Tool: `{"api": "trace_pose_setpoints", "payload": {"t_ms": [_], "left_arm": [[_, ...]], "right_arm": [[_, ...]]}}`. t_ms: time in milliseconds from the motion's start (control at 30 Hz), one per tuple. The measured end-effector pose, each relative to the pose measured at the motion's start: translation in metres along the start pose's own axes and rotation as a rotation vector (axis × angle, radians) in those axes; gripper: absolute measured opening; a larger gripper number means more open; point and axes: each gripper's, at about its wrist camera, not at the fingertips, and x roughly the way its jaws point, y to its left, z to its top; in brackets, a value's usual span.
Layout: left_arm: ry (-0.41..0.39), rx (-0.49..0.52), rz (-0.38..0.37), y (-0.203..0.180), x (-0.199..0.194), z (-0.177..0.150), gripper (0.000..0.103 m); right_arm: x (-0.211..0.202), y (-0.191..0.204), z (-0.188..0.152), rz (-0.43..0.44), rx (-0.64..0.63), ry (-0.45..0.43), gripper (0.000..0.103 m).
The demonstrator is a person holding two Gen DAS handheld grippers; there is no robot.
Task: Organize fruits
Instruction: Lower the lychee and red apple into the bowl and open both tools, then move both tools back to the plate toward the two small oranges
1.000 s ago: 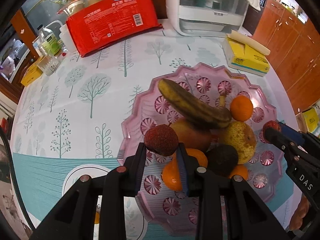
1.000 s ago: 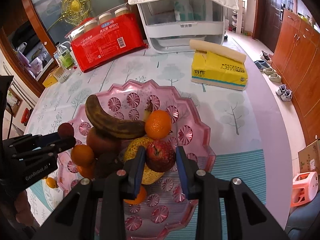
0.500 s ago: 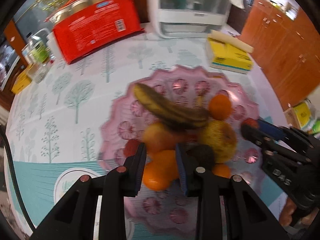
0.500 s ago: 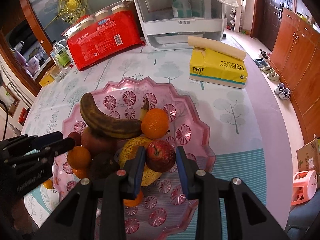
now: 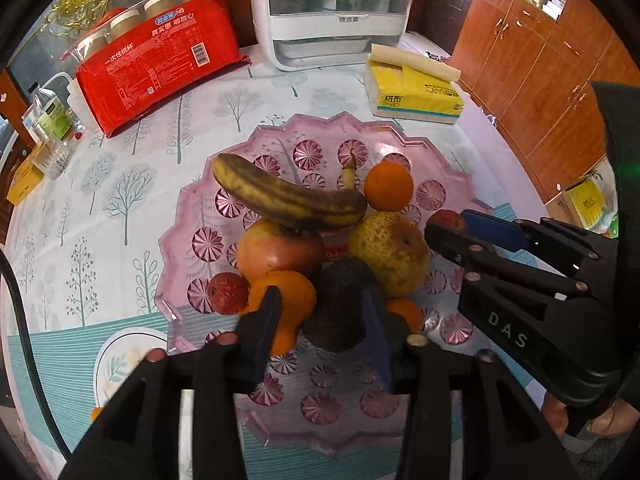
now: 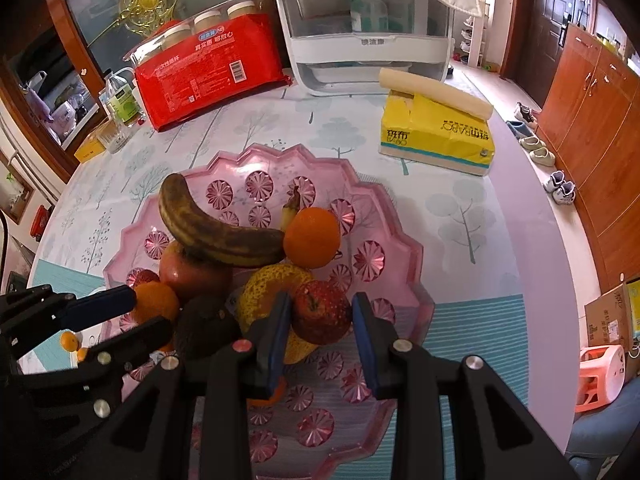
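A pink plate [image 5: 340, 120] [image 6: 280, 152] holds a browned banana [image 5: 288, 200], an orange [image 5: 388, 186], a yellow pear [image 5: 388, 252], a large apple [image 5: 280, 248], a dark avocado [image 5: 340, 304] and a red lychee [image 5: 228, 294] near its left rim. My left gripper [image 5: 320, 320] [image 6: 144, 314] hovers over the pile's near side. Its jaws are opening and press on nothing; the avocado and a second orange [image 5: 284, 300] lie beneath the gap. My right gripper [image 6: 320, 320] [image 5: 448, 222] is shut on a small red apple [image 6: 320, 312] beside the pear [image 6: 272, 284].
A red pack of paper cups [image 5: 160, 64], a white appliance [image 5: 332, 12] and a yellow tissue pack [image 5: 416, 92] stand behind the plate. A bottle [image 5: 50, 116] is at far left. A small patterned dish [image 5: 120, 364] lies left of my fingers. Wooden cabinets [image 5: 540, 72] line the right.
The left gripper let go of the lychee, which now rests at the plate's left rim; the gripper shifted right over the pile and its jaws widened. The right gripper kept still on the apple.
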Motion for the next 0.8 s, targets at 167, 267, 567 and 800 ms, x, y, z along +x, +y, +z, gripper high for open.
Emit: {"api": "trace_pose_setpoints", "payload": {"t_ms": [167,267,567,800], "left_arm": [[-0.007,-0.004,0.007,0.001,-0.004,-0.005,0.062],[-0.006,-0.016,0.011,0.003,-0.006,-0.007,0.069],[-0.009,-0.034,0.03,0.008,-0.016,-0.013,0.082],[-0.019,-0.059,0.043,0.016,-0.029,-0.021,0.083]], "right_arm": [[-0.004,0.001,-0.002,0.009,0.005,-0.008,0.04],[-0.006,0.0,-0.004,0.011,0.008,-0.013,0.043],[-0.016,0.002,-0.006,0.017,0.013,-0.022,0.045],[-0.028,0.005,-0.01,0.018,0.017,-0.037,0.045]]}}
